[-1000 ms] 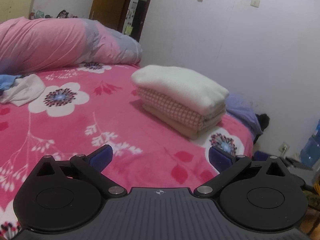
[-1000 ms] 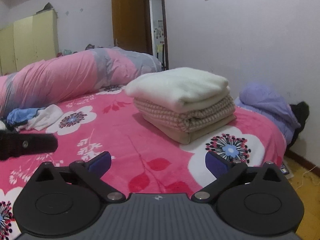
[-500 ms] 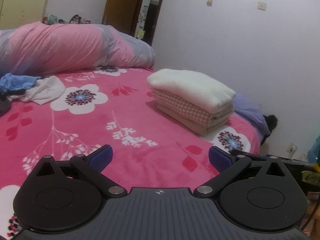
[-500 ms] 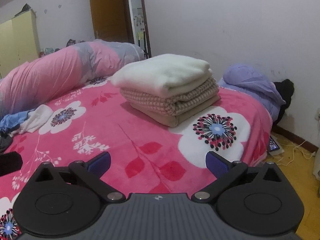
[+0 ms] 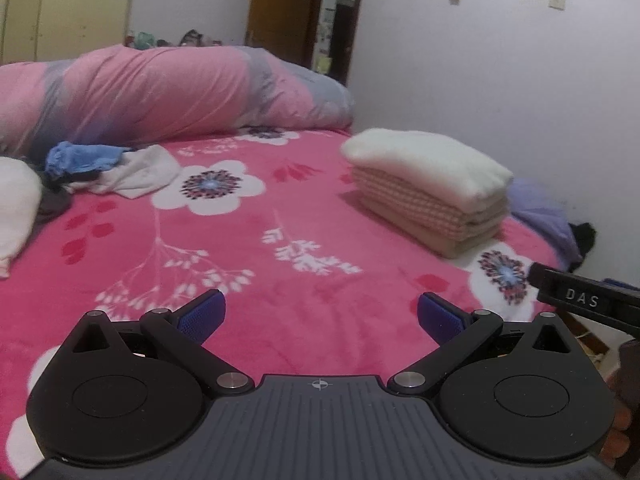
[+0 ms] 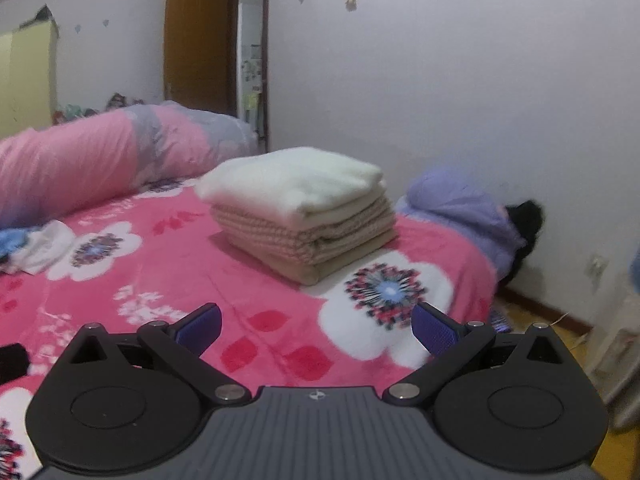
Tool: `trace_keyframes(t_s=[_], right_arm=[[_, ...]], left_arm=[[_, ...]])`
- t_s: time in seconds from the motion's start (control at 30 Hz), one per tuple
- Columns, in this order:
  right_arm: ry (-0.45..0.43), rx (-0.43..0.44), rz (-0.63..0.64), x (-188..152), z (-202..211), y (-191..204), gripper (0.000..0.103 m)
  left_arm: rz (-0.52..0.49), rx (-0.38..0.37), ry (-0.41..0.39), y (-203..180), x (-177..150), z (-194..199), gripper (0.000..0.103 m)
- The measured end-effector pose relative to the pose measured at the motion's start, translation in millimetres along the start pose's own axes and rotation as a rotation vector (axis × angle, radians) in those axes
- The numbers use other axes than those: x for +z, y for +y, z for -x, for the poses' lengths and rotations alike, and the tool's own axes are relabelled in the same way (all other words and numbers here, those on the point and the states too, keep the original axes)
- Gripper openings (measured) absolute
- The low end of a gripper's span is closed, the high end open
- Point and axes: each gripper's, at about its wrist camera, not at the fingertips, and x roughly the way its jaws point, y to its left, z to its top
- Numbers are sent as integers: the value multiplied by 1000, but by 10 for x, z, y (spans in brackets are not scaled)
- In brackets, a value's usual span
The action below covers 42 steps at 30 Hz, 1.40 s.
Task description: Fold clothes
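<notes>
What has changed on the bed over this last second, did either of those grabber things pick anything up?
Nothing was picked up or let go. Only the views shifted: the left gripper swung leftward, bringing the loose clothes into sight, and the right gripper turned back toward the folded stack after panning away. Both stayed open and empty. The stack, loose clothes and pink bedspread lie as before.
</notes>
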Motion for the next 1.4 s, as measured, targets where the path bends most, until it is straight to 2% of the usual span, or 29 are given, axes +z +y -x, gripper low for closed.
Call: trace_keyframes(t_s=[0.07, 0.17, 0.4, 0.57, 0.83, 1.4], right_arm=[[-5, -27, 29, -18, 41, 41, 103], [-10, -20, 54, -52, 111, 73, 103], [-4, -38, 75, -55, 164, 110, 103], [32, -18, 81, -22, 124, 87, 103], [7, -19, 111, 26, 143, 109, 103], [42, 16, 103, 19, 130, 104, 103]], left_arm=[[2, 10, -14, 9, -16, 38, 103], [-13, 15, -32, -19, -44, 82, 103], [-6, -2, 19, -55, -58, 17, 103], [-13, -4, 34, -98, -50, -26, 103], [-45, 14, 46, -195, -70, -81, 103], [-71, 58, 44, -257, -91, -93, 103]])
